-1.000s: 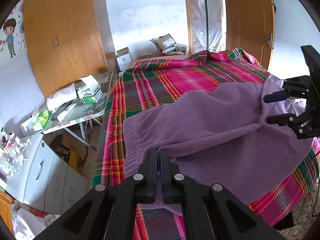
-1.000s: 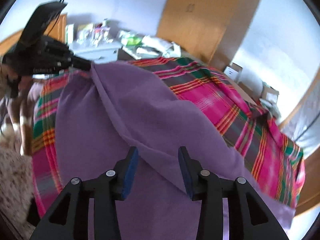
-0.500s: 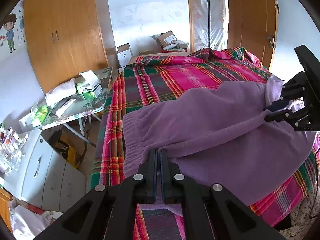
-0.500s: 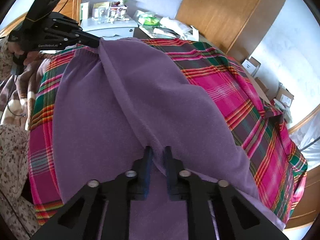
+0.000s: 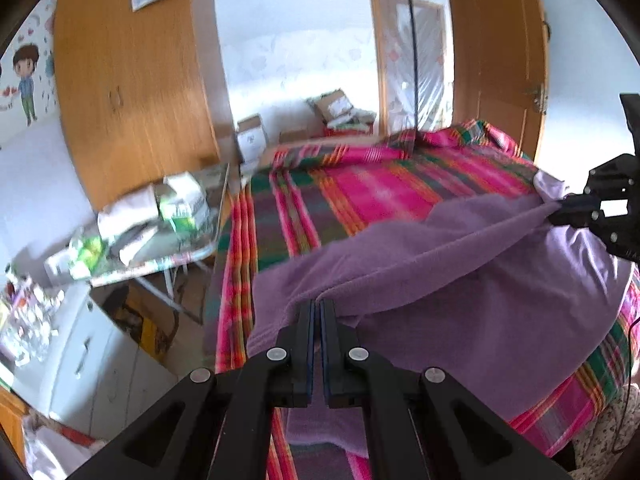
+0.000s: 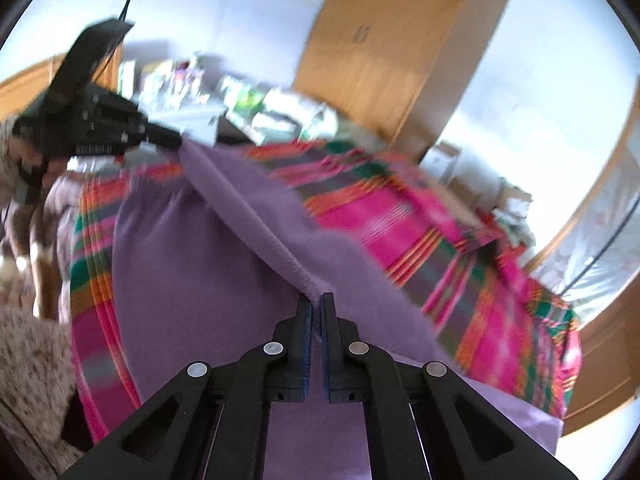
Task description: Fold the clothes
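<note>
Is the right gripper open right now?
No, the right gripper is shut on the purple garment, pinching a raised fold.

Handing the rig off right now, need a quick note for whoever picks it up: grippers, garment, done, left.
Left gripper: shut on the purple garment, at its edge near the side of the bed.
Right gripper: shut on the same garment, further along that edge.
Garment: a taut ridge runs between the two grips, lifted off the plaid bedspread; the rest drapes on the bed.
Done: both grips set, edge raised.
Left: probably carry the raised edge over to make the fold, lay it flat, release. No finished fold visible yet.
</note>
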Available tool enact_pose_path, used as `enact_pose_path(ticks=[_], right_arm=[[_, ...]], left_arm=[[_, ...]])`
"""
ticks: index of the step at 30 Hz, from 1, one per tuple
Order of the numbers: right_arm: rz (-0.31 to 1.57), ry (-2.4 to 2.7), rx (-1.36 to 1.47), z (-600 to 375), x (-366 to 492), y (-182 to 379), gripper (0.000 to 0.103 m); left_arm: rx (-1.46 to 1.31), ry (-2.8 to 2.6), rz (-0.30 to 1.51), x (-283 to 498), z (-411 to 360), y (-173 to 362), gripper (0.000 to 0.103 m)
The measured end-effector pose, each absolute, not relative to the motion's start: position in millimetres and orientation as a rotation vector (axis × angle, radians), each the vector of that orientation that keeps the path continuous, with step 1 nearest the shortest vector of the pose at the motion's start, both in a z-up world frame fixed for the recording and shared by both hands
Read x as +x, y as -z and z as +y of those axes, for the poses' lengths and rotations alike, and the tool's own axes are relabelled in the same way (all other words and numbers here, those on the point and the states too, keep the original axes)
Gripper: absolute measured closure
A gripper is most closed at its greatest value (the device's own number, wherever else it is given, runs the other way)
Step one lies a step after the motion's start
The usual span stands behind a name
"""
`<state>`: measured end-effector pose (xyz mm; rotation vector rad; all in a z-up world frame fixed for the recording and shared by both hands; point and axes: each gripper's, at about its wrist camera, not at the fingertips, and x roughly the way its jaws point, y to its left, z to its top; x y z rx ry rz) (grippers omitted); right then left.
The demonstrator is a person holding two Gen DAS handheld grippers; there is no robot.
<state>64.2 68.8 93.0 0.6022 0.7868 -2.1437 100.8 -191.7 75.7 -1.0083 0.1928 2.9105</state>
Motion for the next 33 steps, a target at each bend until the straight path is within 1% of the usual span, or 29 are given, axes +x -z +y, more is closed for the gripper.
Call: enact_pose_path(ticks=[5, 8, 13, 21, 25, 33], right_arm=[[0.764, 2.194, 0.542, 80, 82, -116, 0.099], [0.781, 2.186, 0.536, 79, 96, -116, 0.099], [0.786, 2.152, 0.592, 75, 110, -99, 0.099], [0.775, 2.082, 0.728, 71, 124, -55, 0.099], [0.746, 2.062, 0.792, 71, 126, -37, 0.099], [0.707, 2.051, 0.845, 74, 128, -21, 0.098]], left_arm=[[-0.919, -2.922, 0.265, 104, -185, -99, 0.1], [-0.912, -2.917, 0.263, 109, -186, -101, 0.1], [-0.994, -2.878, 0.272, 117, -186, -81, 0.1], [-1.106, -2.837, 0.183, 131, -194, -46, 0.1], [-1.142, -2.82, 0.179, 132, -193, -36, 0.1], [-1.186, -2.794, 0.135, 137, -196, -22, 0.1]])
